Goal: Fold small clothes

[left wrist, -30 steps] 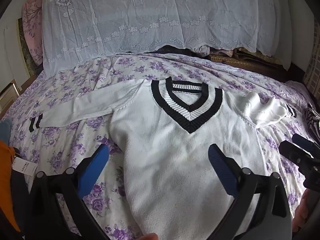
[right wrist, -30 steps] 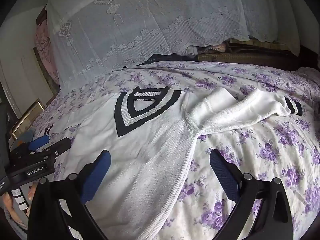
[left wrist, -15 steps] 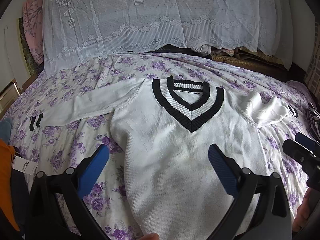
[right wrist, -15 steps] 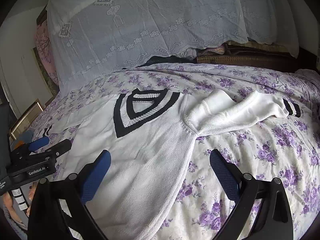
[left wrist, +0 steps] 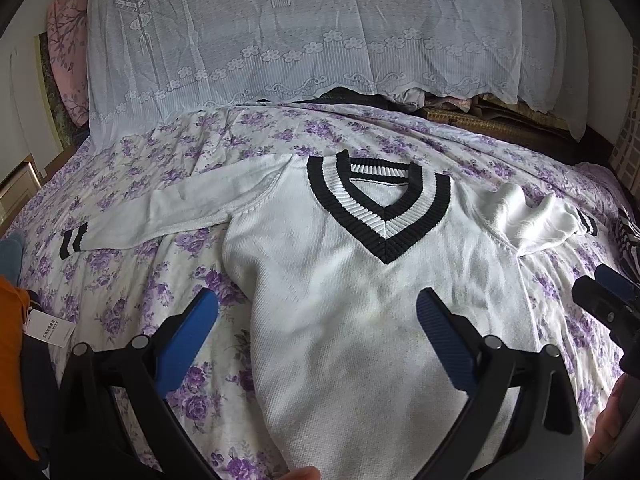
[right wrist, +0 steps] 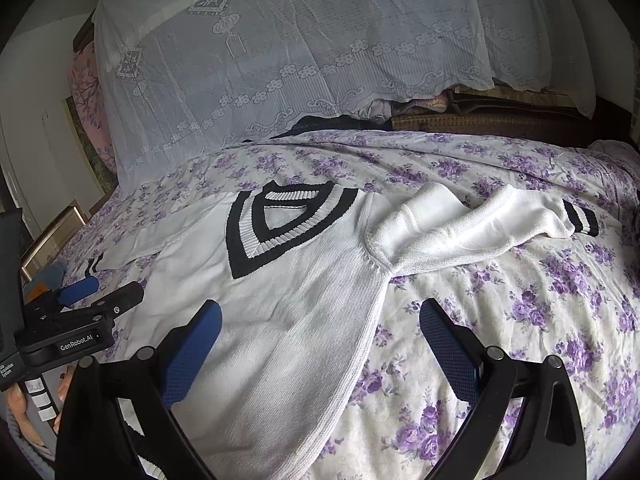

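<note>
A bed (left wrist: 132, 280) with a purple-flowered sheet is filling both views, and a white lace cover (left wrist: 304, 32) is draping over the pile at its head. The white knit sweater (left wrist: 360, 300) is lying front-up across the middle of the bed, its black-and-white V-collar (left wrist: 380, 216) pointing toward the cameras. One sleeve (left wrist: 172, 212) is stretching out flat to the left side, while the other sleeve (right wrist: 472, 232) is lying bunched and twisted on the right. The left tongs (left wrist: 316, 320) are hovering above the lower body of the sweater with fingers spread wide, gripping nothing. The right tongs (right wrist: 320, 332) are likewise standing apart and empty, straddling the sweater's right side seam. The knit is looking soft, light and limp, so it is likely going to sag and stretch when lifted. A pinch at the striped cuff (right wrist: 580, 220) or the shoulder seam is probably giving the surest hold for straightening that crumpled sleeve first.
</note>
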